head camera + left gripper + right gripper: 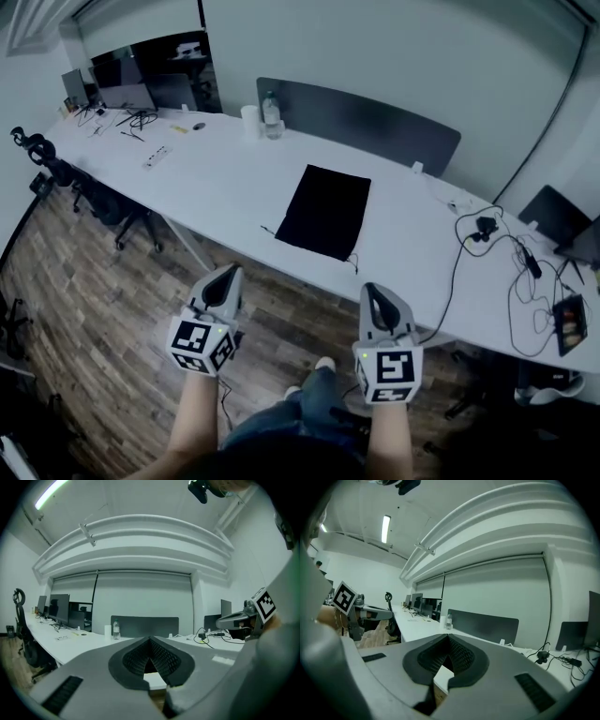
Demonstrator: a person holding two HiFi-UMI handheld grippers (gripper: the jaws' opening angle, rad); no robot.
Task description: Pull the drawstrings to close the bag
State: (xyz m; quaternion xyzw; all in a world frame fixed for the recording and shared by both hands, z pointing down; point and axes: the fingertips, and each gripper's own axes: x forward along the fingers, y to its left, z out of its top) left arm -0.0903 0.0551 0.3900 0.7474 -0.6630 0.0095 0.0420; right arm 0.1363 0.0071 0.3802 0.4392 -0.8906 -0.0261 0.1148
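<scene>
A black drawstring bag (pixel 325 210) lies flat on the long white table (pixel 225 178), its thin cords trailing from the near corners. Both grippers hang short of the table's front edge, over the wooden floor. My left gripper (pixel 226 274) is shut and holds nothing, near the bag's left side. My right gripper (pixel 377 292) is also shut and empty, just right of the bag's near edge. In the left gripper view the left gripper (pixel 150 641) points level across the table; the right gripper (pixel 449 641) does the same in its own view. The bag is hidden in both.
A water bottle (pixel 271 115) and a white cup (pixel 249 120) stand at the back by a grey divider panel (pixel 366 122). Black cables (pixel 511 272) sprawl on the table's right. Monitors (pixel 141 92) sit far left. Office chairs (pixel 94 202) stand by the left side.
</scene>
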